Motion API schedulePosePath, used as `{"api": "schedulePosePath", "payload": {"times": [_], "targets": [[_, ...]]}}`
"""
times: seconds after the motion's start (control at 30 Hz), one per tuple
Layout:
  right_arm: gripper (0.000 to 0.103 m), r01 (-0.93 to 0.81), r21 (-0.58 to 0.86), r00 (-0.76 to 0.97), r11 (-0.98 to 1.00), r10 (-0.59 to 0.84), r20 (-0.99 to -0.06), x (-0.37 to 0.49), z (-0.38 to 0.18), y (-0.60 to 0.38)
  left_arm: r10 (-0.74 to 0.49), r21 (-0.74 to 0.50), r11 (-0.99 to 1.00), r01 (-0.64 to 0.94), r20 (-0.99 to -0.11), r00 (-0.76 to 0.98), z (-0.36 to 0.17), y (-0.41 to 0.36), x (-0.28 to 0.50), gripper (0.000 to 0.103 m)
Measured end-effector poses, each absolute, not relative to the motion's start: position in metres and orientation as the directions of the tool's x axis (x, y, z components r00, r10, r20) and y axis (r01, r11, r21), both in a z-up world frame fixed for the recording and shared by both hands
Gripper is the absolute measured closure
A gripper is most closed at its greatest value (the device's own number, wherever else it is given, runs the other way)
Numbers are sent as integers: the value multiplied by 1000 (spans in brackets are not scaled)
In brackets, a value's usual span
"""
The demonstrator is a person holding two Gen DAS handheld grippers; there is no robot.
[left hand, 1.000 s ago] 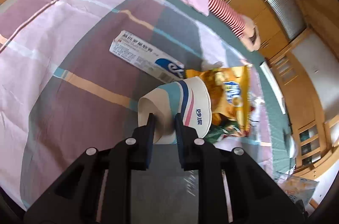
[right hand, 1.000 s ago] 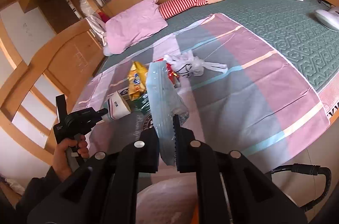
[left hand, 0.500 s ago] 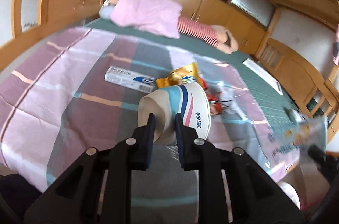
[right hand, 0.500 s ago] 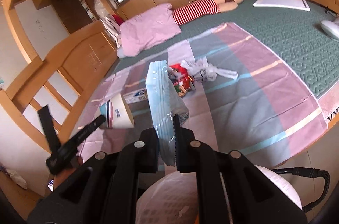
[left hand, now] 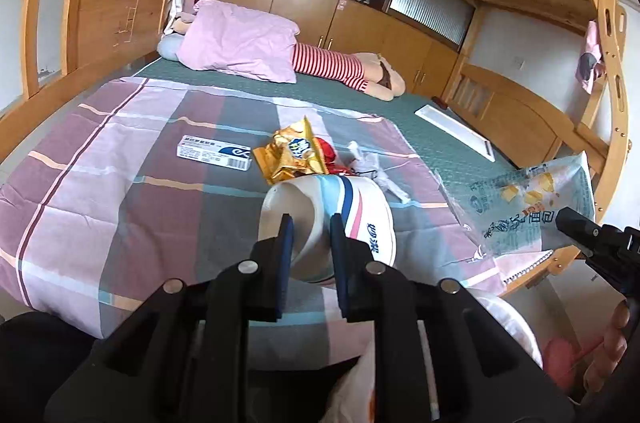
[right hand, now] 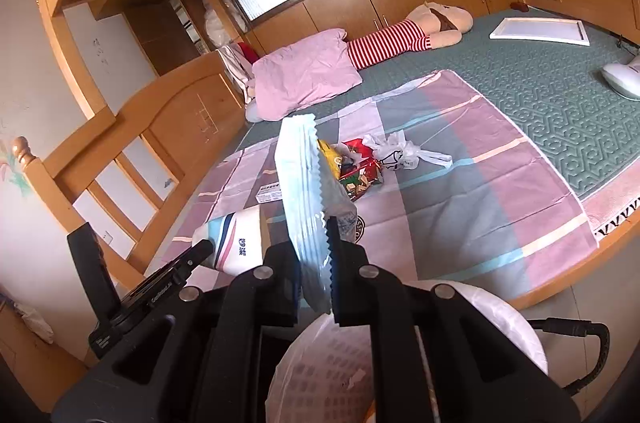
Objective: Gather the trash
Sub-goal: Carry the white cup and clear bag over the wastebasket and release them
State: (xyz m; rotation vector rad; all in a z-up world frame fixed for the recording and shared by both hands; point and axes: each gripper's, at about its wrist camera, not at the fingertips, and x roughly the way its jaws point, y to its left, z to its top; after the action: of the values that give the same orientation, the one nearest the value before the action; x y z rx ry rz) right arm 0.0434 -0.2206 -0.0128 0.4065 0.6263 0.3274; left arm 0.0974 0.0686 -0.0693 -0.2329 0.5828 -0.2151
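My left gripper is shut on the rim of a white paper cup with blue and pink stripes, held above the bed's near edge. The cup and left gripper also show at the lower left of the right wrist view. My right gripper is shut on a light-blue snack bag, seen as the snack bag at the right of the left wrist view. On the checked sheet lie a golden chip bag, a white box, a red wrapper and a crumpled white plastic bag.
A bin lined with a white bag stands on the floor just below both grippers. A pink pillow and a striped plush toy lie at the bed's far side. Wooden bed rails frame it. A white board lies on the green mat.
Both grippers rose and drew back from the bed with the cup and snack bag still held. The left wrist rolled level. The lined bin came into view beneath them.
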Motion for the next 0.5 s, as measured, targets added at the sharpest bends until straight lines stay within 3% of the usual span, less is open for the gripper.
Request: {"api": "schedulePosePath", "payload": {"times": [0.23, 0.4, 0.43, 0.47, 0.5], "targets": [[91, -206, 446, 698, 871, 450, -558, 9, -15, -238, -347, -333, 923, 194, -496, 796, -64, 65, 81, 84], [88, -211, 406, 568, 889, 450, -690, -13, -44, -243, -423, -355, 897, 265, -511, 748, -72, 49, 63, 84], [77, -195, 377, 564, 905, 418, -712, -17, -48, -246, -431, -354, 894, 274, -515, 741, -74, 46, 61, 84], [57, -177, 368, 567, 913, 400, -720, -19, -49, -250, -441, -351, 891, 288, -520, 732, -76, 43, 59, 84], [48, -147, 375, 580, 915, 387, -717, -22, -49, -257, -449, -348, 889, 299, -524, 724, -78, 40, 57, 84]]}}
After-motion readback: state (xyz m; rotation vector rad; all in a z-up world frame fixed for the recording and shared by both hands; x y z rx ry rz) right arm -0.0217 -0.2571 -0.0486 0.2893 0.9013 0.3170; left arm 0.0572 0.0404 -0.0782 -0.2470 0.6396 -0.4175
